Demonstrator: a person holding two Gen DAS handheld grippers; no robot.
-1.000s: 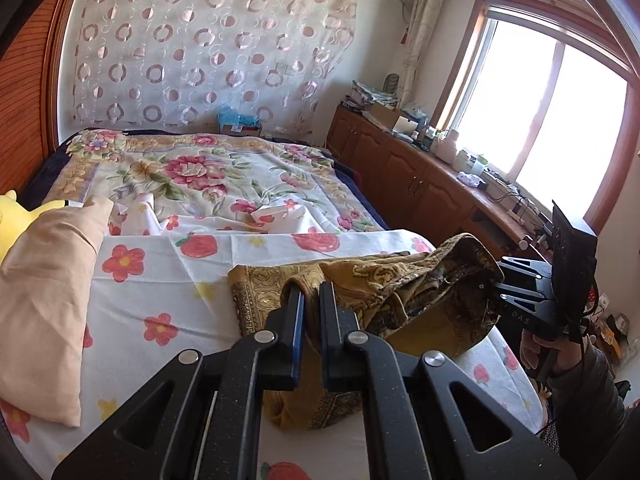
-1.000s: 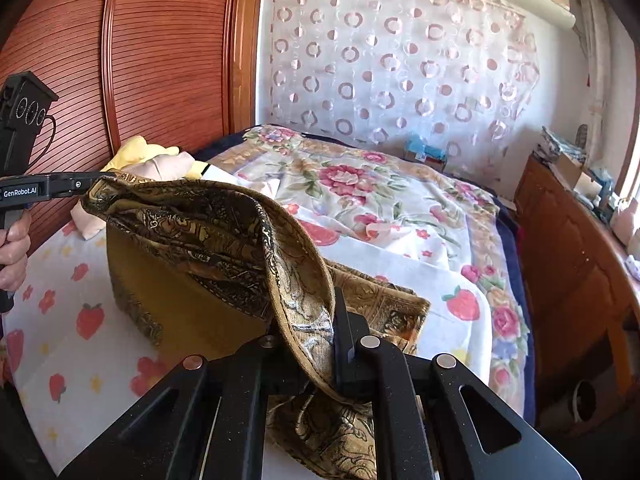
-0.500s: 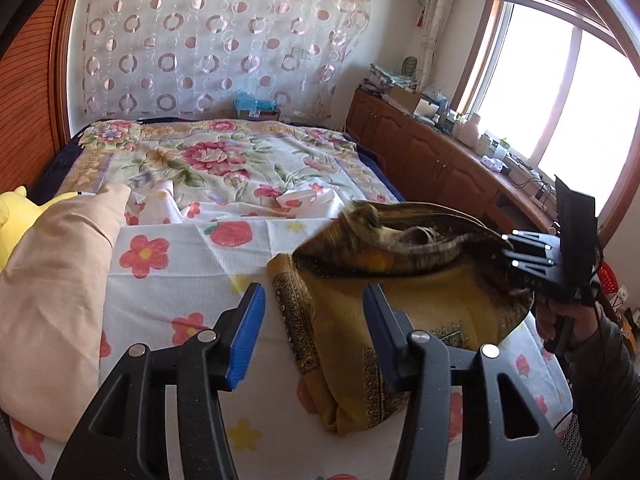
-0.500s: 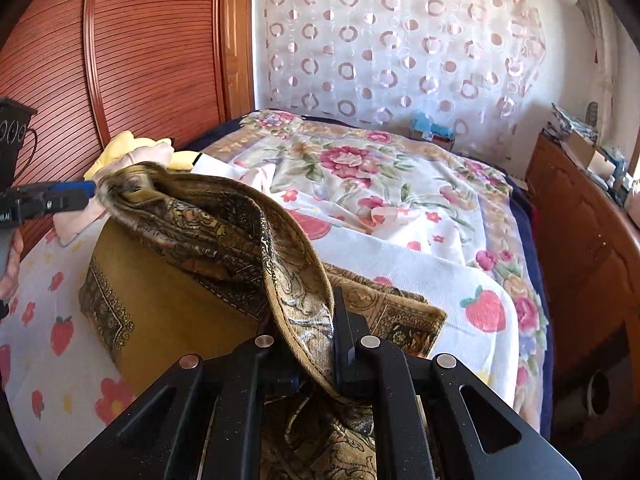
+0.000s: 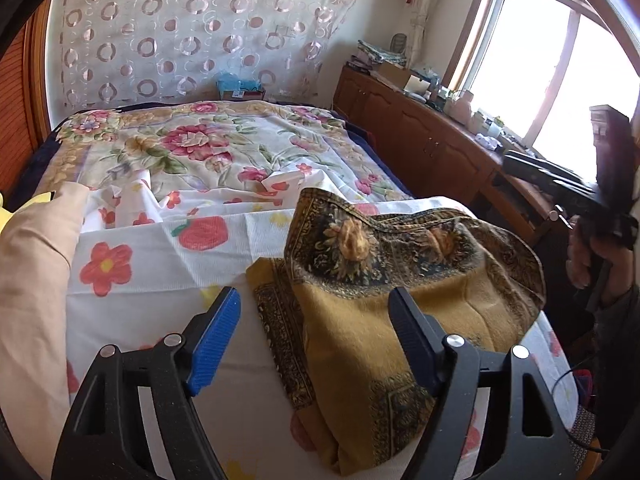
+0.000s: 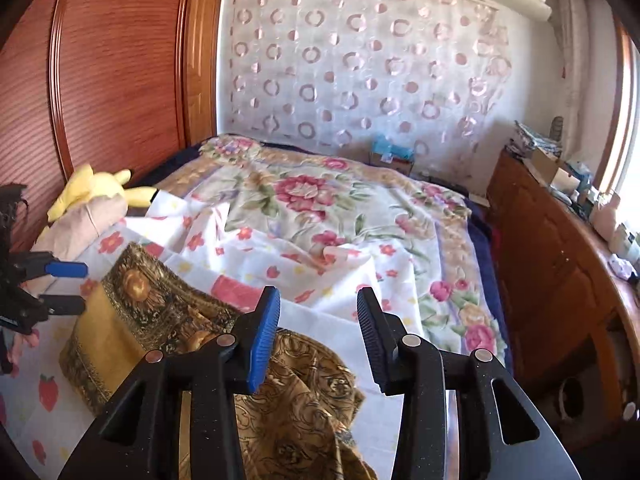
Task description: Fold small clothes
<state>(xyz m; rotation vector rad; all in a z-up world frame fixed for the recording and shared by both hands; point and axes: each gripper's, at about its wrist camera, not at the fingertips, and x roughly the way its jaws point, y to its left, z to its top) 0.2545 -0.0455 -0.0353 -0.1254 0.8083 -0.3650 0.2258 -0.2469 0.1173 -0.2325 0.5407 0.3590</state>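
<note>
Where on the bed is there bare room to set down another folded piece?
Free: the floral quilt beyond the gold patterned cloth, and the strawberry sheet between that cloth and the beige pillow. Crowded: the wooden sideboard under the window.

A folded cloth (image 5: 404, 320) lies on the bed (image 5: 160, 272) near its front edge, a pillow (image 5: 32, 280) to its left, a cabinet (image 5: 420, 144) along the bed's right side.
</note>
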